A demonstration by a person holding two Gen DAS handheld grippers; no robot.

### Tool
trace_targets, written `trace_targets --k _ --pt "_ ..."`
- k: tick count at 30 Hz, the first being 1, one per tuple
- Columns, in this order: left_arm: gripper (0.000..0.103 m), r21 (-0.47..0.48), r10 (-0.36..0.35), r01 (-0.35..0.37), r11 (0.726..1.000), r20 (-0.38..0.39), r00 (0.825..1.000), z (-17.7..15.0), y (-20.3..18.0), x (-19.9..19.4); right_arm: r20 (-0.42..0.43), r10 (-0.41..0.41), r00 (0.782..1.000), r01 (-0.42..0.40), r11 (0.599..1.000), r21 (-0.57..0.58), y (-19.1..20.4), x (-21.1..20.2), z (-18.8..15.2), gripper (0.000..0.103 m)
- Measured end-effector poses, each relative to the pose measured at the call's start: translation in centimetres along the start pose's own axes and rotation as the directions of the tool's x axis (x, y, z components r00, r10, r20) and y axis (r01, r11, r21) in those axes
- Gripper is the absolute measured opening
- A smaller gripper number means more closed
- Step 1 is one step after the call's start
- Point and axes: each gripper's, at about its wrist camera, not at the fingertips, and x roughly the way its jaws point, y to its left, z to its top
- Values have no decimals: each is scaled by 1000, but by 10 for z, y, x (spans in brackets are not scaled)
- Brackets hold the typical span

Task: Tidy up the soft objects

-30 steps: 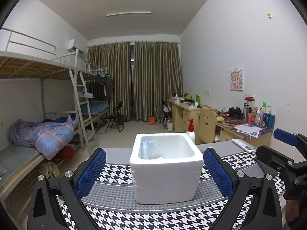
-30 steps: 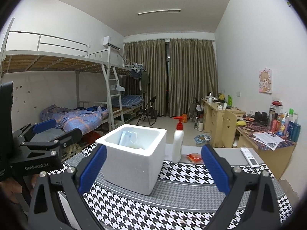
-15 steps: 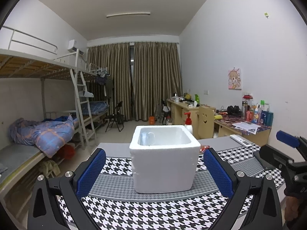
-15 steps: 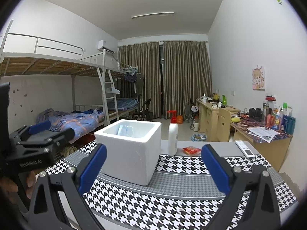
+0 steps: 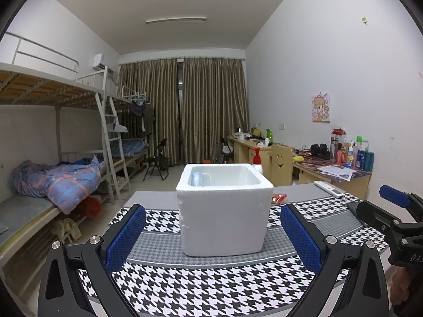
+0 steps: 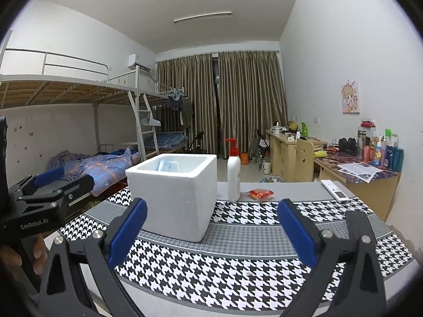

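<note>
A white foam box [image 5: 224, 211] stands on the houndstooth tablecloth [image 5: 211, 277]; it also shows in the right wrist view [image 6: 174, 192]. A pale, clear-looking item [image 5: 197, 178] lies inside it. A small red-orange packet [image 6: 260, 194] lies behind the box beside a white pump bottle [image 6: 234, 177]. My left gripper [image 5: 211, 235] is open and empty, in front of the box. My right gripper [image 6: 211, 229] is open and empty, right of the box. Each gripper shows at the edge of the other's view.
A white remote [image 6: 334, 190] lies at the table's far right. A desk with bottles and papers [image 6: 370, 163] stands along the right wall. Bunk beds [image 5: 53, 179] stand at the left. The table's near edge is just below the grippers.
Both grippers have drawn back and lowered a little, so the box looks smaller and more of the tablecloth shows. Both jaws stay open.
</note>
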Motion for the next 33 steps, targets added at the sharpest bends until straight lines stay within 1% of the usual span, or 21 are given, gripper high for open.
trace_targets --k 6,12,18,33 --pt "102 -1 11 -11 1000 -4 1000 -7 1 -2 -6 -10 1000 10 1000 12 -1 -3 -7 100" --pt "102 5 7 -7 1000 -4 1000 -12 -1 -6 -5 -10 1000 10 1000 11 -2 -4 -6 100" --pt "102 7 19 -19 1000 1 1000 -14 0 -9 -21 -7 1000 7 1000 11 0 -4 -10 100" --pt "102 -1 1 -1 1000 -8 1000 -19 2 -19 -9 4 1000 -4 1000 2 5 -15 -13 100"
